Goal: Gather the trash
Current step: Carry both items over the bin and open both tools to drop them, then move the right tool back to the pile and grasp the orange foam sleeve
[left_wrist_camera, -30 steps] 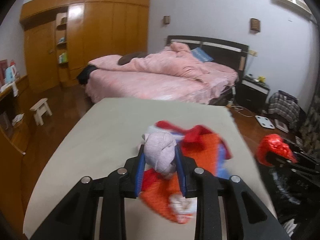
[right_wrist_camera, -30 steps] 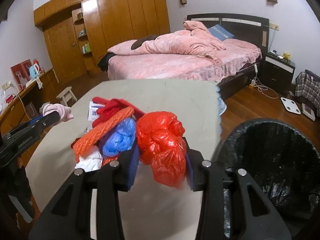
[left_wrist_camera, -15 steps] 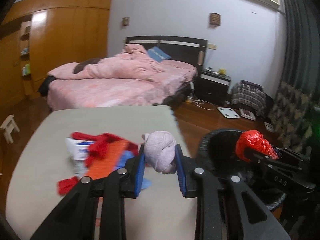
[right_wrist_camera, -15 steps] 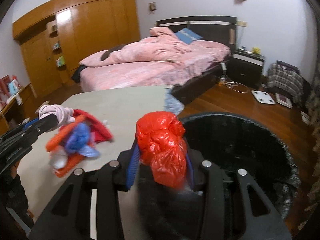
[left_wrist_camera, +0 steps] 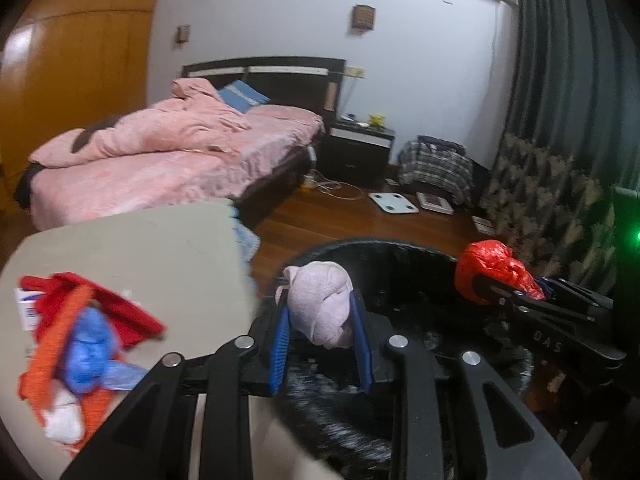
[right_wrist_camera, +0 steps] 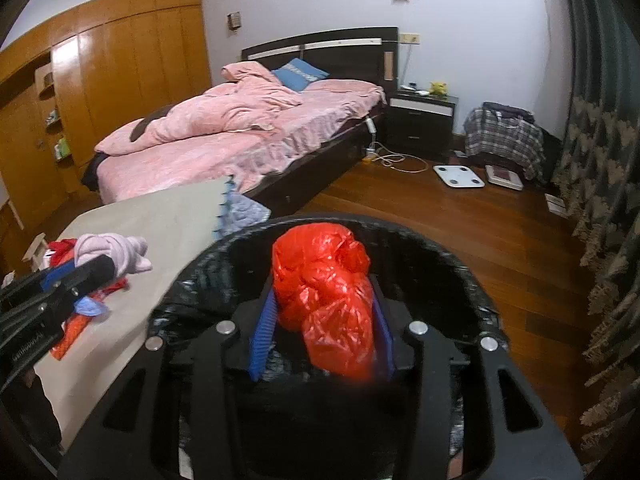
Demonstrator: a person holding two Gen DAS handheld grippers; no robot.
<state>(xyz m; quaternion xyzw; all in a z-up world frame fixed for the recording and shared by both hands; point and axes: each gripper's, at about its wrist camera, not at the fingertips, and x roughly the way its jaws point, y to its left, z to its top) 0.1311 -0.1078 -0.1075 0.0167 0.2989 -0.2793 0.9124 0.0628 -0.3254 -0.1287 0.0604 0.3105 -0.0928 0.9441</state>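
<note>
A knotted pale pink cloth ball point(left_wrist_camera: 320, 312) is clamped in my left gripper point(left_wrist_camera: 318, 296), which hangs over the near rim of a black-lined trash bin point(left_wrist_camera: 400, 245). My right gripper point(right_wrist_camera: 323, 289) is above the bin's mouth point(right_wrist_camera: 440, 254) with a crumpled red plastic bag point(right_wrist_camera: 324, 304) between its blue pads. Its jaws are opening, and the bag still touches both pads. Each view shows the other tool: the red bag point(left_wrist_camera: 492, 268) at right, the pink cloth point(right_wrist_camera: 116, 248) at left.
A pile of red, orange, blue and white trash point(left_wrist_camera: 80, 340) lies on the beige table point(left_wrist_camera: 140, 240) left of the bin. Beyond are a pink bed point(right_wrist_camera: 240, 132), a dark nightstand point(right_wrist_camera: 424, 120), a white scale point(right_wrist_camera: 458, 176) on the wood floor and curtains point(right_wrist_camera: 600, 160) at right.
Both grippers swung right from over the table to the trash bin, each carrying its load. The trash pile has slid to the left of both views.
</note>
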